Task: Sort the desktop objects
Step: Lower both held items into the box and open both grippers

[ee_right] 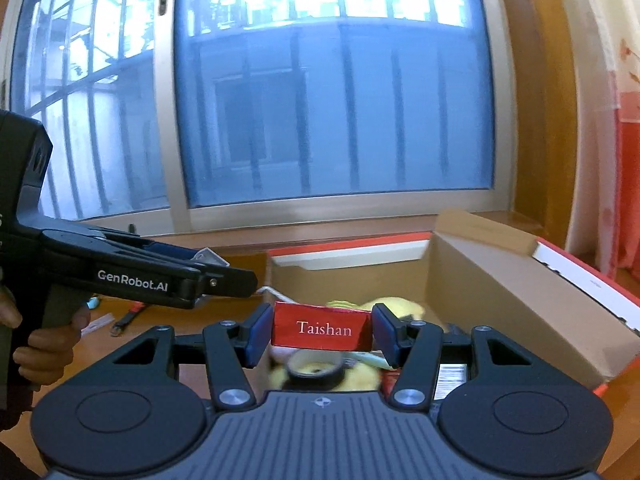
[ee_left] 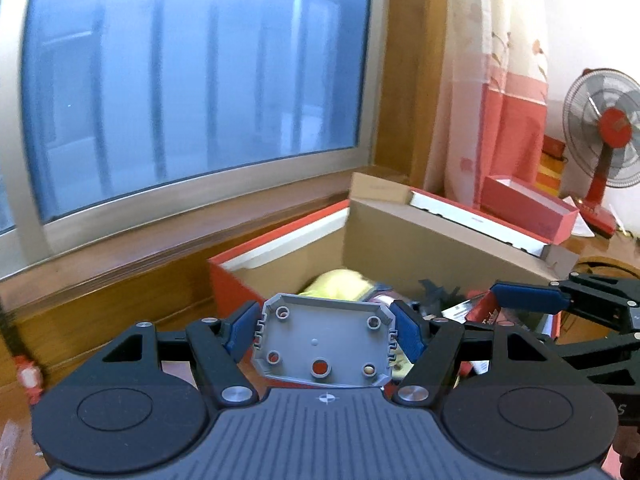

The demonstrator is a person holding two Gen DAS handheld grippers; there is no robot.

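- Left gripper (ee_left: pixel 325 330): blue pads clamped on the two short sides of a grey plastic cover (ee_left: pixel 322 340), hollow side to the camera, held just before the near edge of the open cardboard box (ee_left: pixel 420 240)
- Right gripper (ee_right: pixel 322 330): jaws closed on a red Taishan pack (ee_right: pixel 322 330), held over the box interior
- In the box: yellow plush toy (ee_right: pixel 360 376), a dark tape roll (ee_right: pixel 316 366) lying on it
- Box sits on a wooden desk (ee_right: pixel 160 328) under the window (ee_right: pixel 320 112)
- Red desk fan (ee_left: pixel 608 140) far right
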